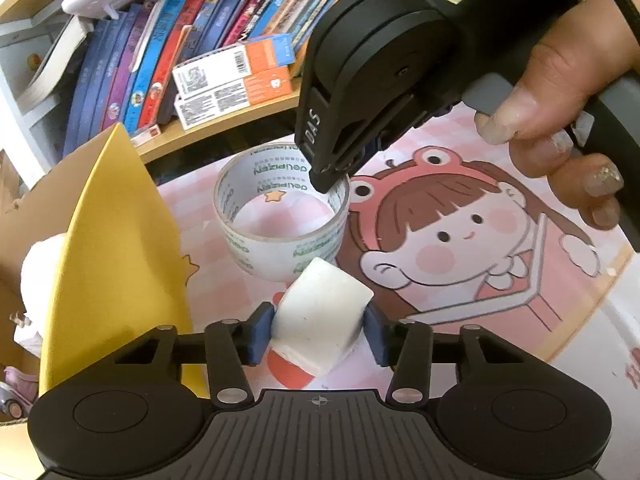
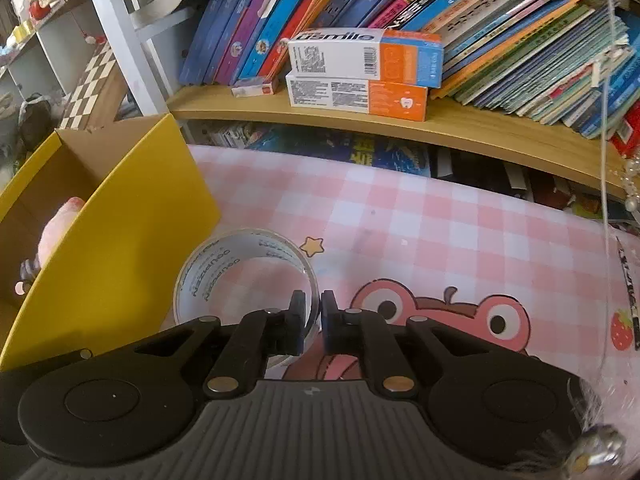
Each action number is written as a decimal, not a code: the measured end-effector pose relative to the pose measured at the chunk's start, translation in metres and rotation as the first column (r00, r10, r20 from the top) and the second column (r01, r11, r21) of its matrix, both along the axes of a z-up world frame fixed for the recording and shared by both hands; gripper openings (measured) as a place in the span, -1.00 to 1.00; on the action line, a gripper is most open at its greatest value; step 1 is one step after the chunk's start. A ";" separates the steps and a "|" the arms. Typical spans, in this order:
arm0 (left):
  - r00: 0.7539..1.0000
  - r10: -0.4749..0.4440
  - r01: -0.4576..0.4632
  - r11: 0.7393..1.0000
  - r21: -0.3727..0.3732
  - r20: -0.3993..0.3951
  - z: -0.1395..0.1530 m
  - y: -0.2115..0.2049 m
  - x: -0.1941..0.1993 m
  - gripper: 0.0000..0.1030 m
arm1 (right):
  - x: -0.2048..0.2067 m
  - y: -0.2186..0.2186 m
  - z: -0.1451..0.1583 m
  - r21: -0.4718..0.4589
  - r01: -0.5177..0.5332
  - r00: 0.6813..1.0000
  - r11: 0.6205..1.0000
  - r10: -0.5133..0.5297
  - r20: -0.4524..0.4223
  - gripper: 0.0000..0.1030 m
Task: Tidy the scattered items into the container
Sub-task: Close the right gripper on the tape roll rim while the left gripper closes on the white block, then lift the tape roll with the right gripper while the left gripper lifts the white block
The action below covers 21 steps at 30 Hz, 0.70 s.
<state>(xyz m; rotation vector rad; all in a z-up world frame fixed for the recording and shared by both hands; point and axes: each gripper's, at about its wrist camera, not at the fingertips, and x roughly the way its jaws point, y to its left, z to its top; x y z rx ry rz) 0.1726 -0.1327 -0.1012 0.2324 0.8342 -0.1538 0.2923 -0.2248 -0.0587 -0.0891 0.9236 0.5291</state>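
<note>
My left gripper [image 1: 318,330] is shut on a white block-shaped eraser [image 1: 320,316], held tilted just above the pink cartoon mat. Beyond it a roll of clear tape [image 1: 280,216] lies flat on the mat. My right gripper [image 1: 330,178] comes down from the upper right with its fingers closed over the far rim of the tape roll. In the right wrist view the right gripper [image 2: 311,312] pinches the right wall of the tape roll [image 2: 224,276]. The yellow cardboard box [image 1: 116,248] stands at the left, also showing in the right wrist view [image 2: 120,232].
A soft pink and white toy [image 2: 60,220] lies inside the box. A wooden shelf [image 2: 400,124] with leaning books and two orange and white cartons [image 2: 364,76] runs behind the mat. The pink checked mat [image 2: 440,232] extends to the right.
</note>
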 end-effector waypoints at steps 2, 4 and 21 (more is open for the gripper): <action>1.000 -0.018 0.018 1.000 -0.011 -0.006 0.004 0.001 -0.002 -0.22 | -0.004 -0.005 0.004 0.006 0.005 1.000 1.000 -0.005 0.007 -0.87; 0.999 -0.034 0.033 0.999 -0.028 -0.018 0.007 0.001 -0.007 -0.26 | -0.008 -0.010 0.009 0.007 0.016 1.000 1.000 -0.016 0.020 -0.88; 0.997 -0.077 0.077 0.996 -0.035 0.012 0.038 -0.006 -0.054 -0.36 | -0.066 -0.064 0.019 0.018 0.125 0.992 0.992 -0.125 0.025 -0.88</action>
